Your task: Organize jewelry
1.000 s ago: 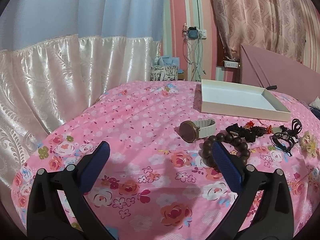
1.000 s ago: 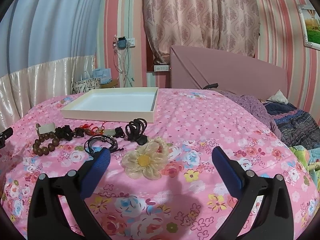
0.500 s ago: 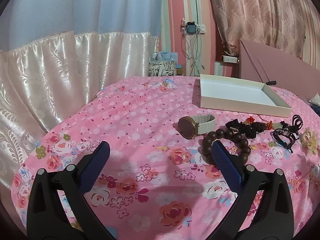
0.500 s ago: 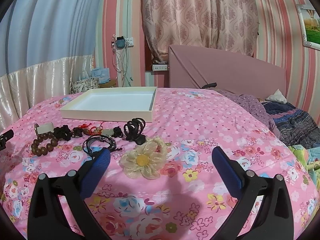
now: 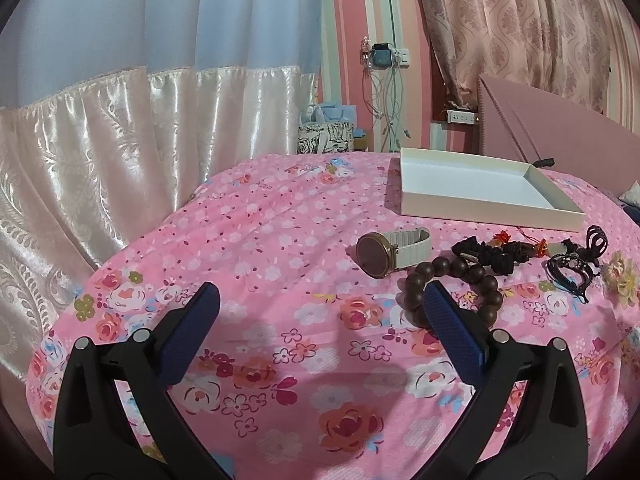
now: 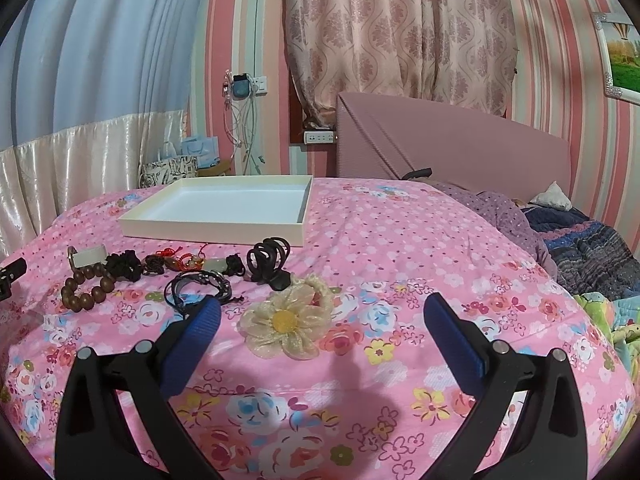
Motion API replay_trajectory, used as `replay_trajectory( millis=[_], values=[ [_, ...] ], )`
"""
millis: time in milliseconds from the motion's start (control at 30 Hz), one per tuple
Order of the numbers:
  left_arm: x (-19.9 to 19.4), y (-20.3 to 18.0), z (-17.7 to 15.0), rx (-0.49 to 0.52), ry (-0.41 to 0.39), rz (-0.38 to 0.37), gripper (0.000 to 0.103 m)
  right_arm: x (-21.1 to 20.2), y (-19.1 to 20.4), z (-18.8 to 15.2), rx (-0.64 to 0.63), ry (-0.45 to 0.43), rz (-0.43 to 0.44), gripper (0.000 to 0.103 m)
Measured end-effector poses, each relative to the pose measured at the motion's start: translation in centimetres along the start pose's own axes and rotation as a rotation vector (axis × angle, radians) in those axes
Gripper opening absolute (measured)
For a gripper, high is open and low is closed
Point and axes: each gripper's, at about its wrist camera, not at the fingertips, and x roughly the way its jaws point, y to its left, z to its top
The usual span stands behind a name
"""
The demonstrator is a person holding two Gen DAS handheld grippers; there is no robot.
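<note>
A row of jewelry lies on the pink floral bedspread in front of an empty white tray. From the left: a watch with a white strap, a brown bead bracelet, a black scrunchie, red knotted charms, a black cord bracelet, a black hair claw and a cream fabric flower. My left gripper is open, low over the bed, short of the watch. My right gripper is open, with the flower between its fingers' line.
A pink headboard stands behind the tray. Crumpled blankets and a pillow lie at the right. Satin curtains hang left of the bed. Paper bags and hanging cables sit by the wall.
The left wrist view has shifted slightly, with the jewelry and tray sliding a little lower and to the left. The right gripper has eased forward towards the flower. Both grippers stay open.
</note>
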Motion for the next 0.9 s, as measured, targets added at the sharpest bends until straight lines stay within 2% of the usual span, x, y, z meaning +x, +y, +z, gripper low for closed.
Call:
replay_trajectory(
  millis=[300, 433, 667, 767, 900],
  values=[
    [-0.2, 0.2, 0.0, -0.005, 0.007, 0.006, 0.1, 0.1, -0.1, 0.0, 0.0, 0.005, 0.002, 0.101],
    [0.3, 0.2, 0.0, -0.002, 0.04, 0.033, 0.1, 0.0, -0.1, 0.0, 0.001, -0.001, 0.0, 0.101],
    [0.1, 1.2, 0.0, -0.045, 0.026, 0.016, 0.1, 0.6, 0.1, -0.1, -0.007, 0.026, -0.002, 0.101],
    [0.3, 0.8, 0.0, -0.024, 0.04, 0.023, 0.1, 1.1, 0.1, -0.1, -0.009, 0.048, 0.008, 0.101],
    [0.9, -0.2, 0.1, 0.022, 0.073, -0.012, 0.1, 1.0, -0.2, -0.2, 0.005, 0.044, -0.005, 0.101]
  ],
)
